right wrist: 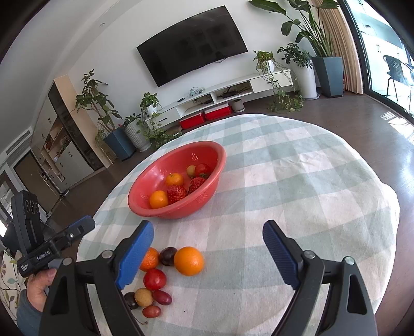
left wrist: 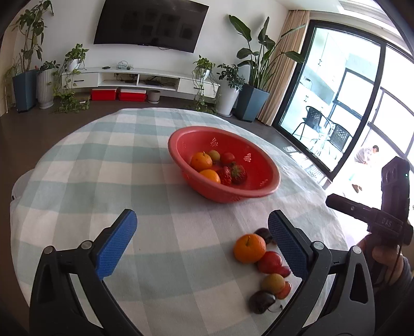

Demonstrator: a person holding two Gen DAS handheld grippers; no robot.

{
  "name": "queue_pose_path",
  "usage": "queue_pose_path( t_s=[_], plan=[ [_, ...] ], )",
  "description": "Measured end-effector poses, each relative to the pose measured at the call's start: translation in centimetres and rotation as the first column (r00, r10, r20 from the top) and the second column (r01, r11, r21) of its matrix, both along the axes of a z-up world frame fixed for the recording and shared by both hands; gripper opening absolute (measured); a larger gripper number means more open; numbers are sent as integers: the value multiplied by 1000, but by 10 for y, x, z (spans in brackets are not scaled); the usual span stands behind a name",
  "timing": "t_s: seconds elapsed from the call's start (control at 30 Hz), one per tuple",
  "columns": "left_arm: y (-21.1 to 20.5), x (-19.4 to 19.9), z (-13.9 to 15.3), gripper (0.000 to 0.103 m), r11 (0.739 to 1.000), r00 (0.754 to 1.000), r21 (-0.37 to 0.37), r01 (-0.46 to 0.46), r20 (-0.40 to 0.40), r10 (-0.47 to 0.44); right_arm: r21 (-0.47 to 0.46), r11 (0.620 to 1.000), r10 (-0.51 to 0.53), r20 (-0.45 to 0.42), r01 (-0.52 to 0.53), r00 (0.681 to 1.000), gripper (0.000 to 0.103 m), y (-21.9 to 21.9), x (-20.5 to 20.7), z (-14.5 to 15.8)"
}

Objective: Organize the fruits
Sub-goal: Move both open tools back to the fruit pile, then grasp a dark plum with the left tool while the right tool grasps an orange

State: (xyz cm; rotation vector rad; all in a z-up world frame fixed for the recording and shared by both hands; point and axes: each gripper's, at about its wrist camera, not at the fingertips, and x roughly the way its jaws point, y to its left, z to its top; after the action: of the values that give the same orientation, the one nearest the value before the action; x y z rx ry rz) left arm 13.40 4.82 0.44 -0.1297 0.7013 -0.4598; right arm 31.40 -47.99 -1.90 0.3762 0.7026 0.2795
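Left wrist view: mounted behind blue-padded fingers (left wrist: 117,245), angled down over the checked table (left wrist: 103,168), facing the wall television (left wrist: 151,24); red colander (left wrist: 223,164) at frame centre, loose fruit (left wrist: 261,266) close at lower right. Right wrist view: same slant, rolled, colander (right wrist: 176,181) left of centre, fruit (right wrist: 165,271) lower left. Shared by both: table, colander, fruit, television wall.

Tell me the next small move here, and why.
Probably lower the right hand-held gripper onto the loose orange and close. Both grippers are open and empty, that orange lies on the cloth between the right one's blue pads, and it stands a little apart from the other fruit. The red basket already holds oranges and strawberries.
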Motion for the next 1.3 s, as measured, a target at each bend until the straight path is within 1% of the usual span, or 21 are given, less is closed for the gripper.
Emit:
queue_pose_path(
  t_s=[0.13, 0.3, 0.37, 0.43, 0.47, 0.5, 0.6, 0.63, 0.7, 0.77, 0.8, 0.83, 0.93, 1.0, 1.03, 1.1, 1.17, 1.23, 1.27, 1.3],
  plan=[
    [-11, -25, -17, 103, 998, 998, 28, 50, -44, -49, 8, 1000, 12, -14, -12, 1000, 88, 2, -9, -6],
    [-26, -43, -22, 103, 991, 992, 65, 115, -56, -112, 14, 1000, 22, -33, -22, 999, 88, 3, -20, -12],
    [-35, -49, -26, 103, 984, 986, 86, 156, -64, -151, 12, 1000, 26, -37, -26, 999, 88, 3, -24, -15],
    [-47, -56, -28, 103, 970, 980, 141, 196, -58, -189, 9, 999, 34, -43, -34, 998, 87, 5, -26, -16],
    [-53, -58, -29, 103, 961, 976, 174, 217, -51, -211, 7, 999, 39, -45, -39, 998, 84, 5, -27, -17],
    [-59, -62, -30, 103, 950, 971, 204, 237, -43, -233, 4, 999, 44, -47, -44, 998, 82, 6, -28, -17],
    [-71, -66, -34, 102, 921, 955, 253, 296, -43, -295, -5, 999, 52, -49, -52, 997, 80, 9, -29, -18],
    [-73, -68, -36, 100, 915, 951, 261, 307, -46, -306, -6, 999, 52, -50, -53, 997, 79, 9, -29, -19],
    [-76, -67, -39, 89, 907, 944, 264, 328, -59, -325, -6, 999, 52, -51, -52, 997, 78, 9, -29, -19],
    [-76, -65, -43, 68, 900, 937, 259, 349, -81, -340, -7, 999, 51, -52, -51, 997, 78, 9, -28, -19],
    [-78, -63, -45, 65, 897, 933, 259, 359, -93, -347, -8, 999, 50, -54, -50, 997, 78, 9, -29, -19],
    [-79, -63, -47, 62, 892, 931, 265, 366, -102, -352, -8, 999, 50, -55, -51, 997, 78, 10, -29, -19],
    [-84, -62, -51, 60, 878, 921, 279, 390, -111, -373, -12, 999, 52, -54, -53, 997, 78, 11, -29, -20],
    [-86, -60, -54, 52, 872, 917, 282, 399, -124, -379, -14, 998, 53, -54, -54, 997, 78, 11, -30, -20],
    [-86, -59, -56, 48, 871, 916, 283, 401, -131, -379, -15, 998, 54, -55, -55, 997, 77, 12, -30, -20],
    [-86, -59, -57, 47, 870, 914, 281, 405, -134, -382, -16, 998, 54, -56, -55, 997, 76, 12, -29, -20],
    [-85, -59, -57, 43, 870, 912, 275, 410, -135, -387, -15, 998, 52, -58, -53, 997, 76, 12, -29, -20],
    [-84, -57, -58, 43, 871, 912, 273, 409, -142, -384, -16, 998, 53, -59, -54, 997, 76, 12, -29, -20],
    [-84, -57, -59, 39, 872, 913, 269, 408, -145, -382, -17, 998, 54, -60, -55, 997, 76, 12, -29, -21],
    [-83, -57, -59, 38, 874, 913, 266, 407, -146, -381, -18, 998, 53, -60, -55, 997, 76, 12, -29, -21]
  ],
)
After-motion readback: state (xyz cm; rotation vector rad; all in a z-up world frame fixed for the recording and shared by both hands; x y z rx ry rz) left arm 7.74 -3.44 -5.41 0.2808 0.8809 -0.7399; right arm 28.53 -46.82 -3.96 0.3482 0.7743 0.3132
